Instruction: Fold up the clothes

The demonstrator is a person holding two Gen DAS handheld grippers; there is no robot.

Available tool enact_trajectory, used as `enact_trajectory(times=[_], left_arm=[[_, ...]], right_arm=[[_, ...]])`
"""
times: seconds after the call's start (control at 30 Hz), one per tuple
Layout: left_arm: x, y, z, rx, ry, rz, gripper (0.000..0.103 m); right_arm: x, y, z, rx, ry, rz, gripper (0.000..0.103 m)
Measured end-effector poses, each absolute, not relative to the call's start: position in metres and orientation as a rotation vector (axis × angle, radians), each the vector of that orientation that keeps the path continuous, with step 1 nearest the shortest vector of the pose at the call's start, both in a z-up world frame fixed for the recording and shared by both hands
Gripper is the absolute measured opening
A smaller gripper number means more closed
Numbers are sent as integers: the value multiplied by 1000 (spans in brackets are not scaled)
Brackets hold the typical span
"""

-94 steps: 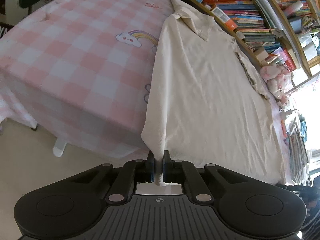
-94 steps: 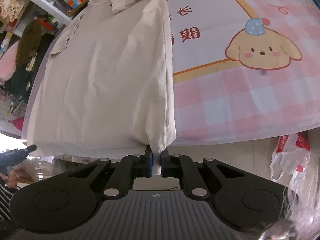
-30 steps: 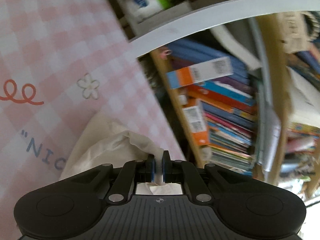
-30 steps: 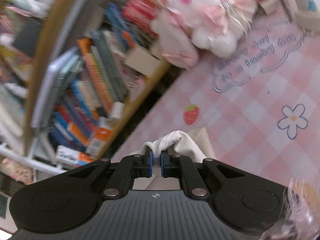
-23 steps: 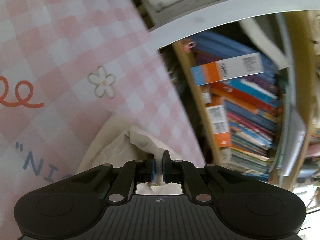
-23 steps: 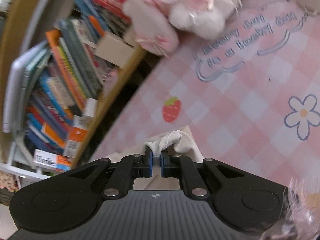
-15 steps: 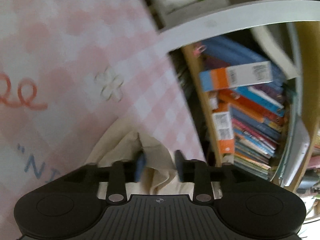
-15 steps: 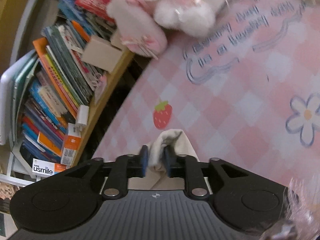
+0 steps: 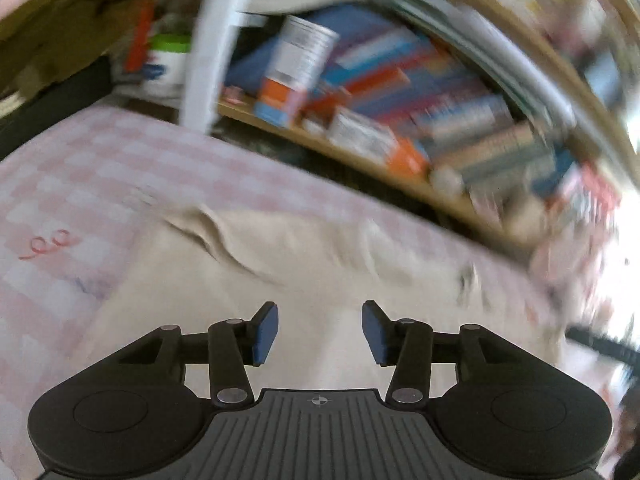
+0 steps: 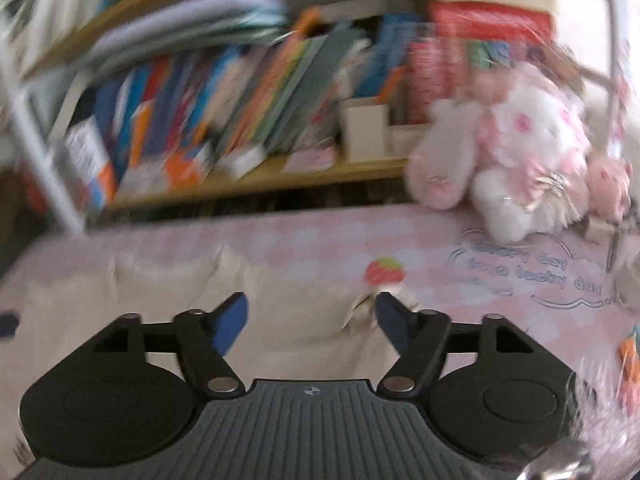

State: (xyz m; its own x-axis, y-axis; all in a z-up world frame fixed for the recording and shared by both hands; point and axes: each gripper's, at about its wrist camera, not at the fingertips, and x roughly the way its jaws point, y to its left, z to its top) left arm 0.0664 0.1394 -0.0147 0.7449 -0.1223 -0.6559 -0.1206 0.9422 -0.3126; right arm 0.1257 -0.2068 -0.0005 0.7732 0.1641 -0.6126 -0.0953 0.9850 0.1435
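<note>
A cream garment (image 9: 304,264) lies folded over on the pink checked bed cover (image 9: 68,176), its far edge near the bookshelf. My left gripper (image 9: 320,330) hovers over the cloth with its jaws opening and nothing between them. In the right wrist view the same cream garment (image 10: 296,300) spreads below my right gripper (image 10: 312,322), whose jaws are also opening wide and hold nothing. Both views are blurred by motion.
A wooden bookshelf (image 10: 240,120) packed with books runs along the bed's far side. A pink and white plush toy (image 10: 508,160) sits at the right on the bed cover (image 10: 500,276). A white metal bed rail (image 9: 204,52) stands at the back left.
Both grippers let go of the garment's corners near the bookshelf, opened, rolled level and drew back. The cloth now lies flat on the bed.
</note>
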Motion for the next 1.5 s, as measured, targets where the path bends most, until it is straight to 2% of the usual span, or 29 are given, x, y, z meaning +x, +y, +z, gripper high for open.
enact_trajectory(times=[0.17,0.5,0.6,0.8,0.87,1.03,1.1,1.37,1.5], left_arm=[[61,81,-26,-165,772,-36,46],[63,57,-34,-73,785,-75,46],[69,52,-37,-43,795,-100,43],[91,43,-45,21,834,-163,38],[100,40,-48,48,841,-175,38],[132,35,-48,94,858,-204,38],[147,36,-46,87,862,-213,42],[238,51,-41,13,890,-117,41],[261,80,-25,-144,829,24,40]], right_arm=[[100,-157,-11,-54,690,194,76],[89,-126,-32,-110,725,196,77],[89,-129,-37,-78,743,190,78],[92,-133,-39,-56,779,224,84],[92,-130,-40,-88,789,248,93],[93,-128,-41,-110,803,270,93],[93,-128,-41,-111,804,270,93],[93,-127,-43,-110,803,266,93],[94,-126,-42,-110,810,262,93]])
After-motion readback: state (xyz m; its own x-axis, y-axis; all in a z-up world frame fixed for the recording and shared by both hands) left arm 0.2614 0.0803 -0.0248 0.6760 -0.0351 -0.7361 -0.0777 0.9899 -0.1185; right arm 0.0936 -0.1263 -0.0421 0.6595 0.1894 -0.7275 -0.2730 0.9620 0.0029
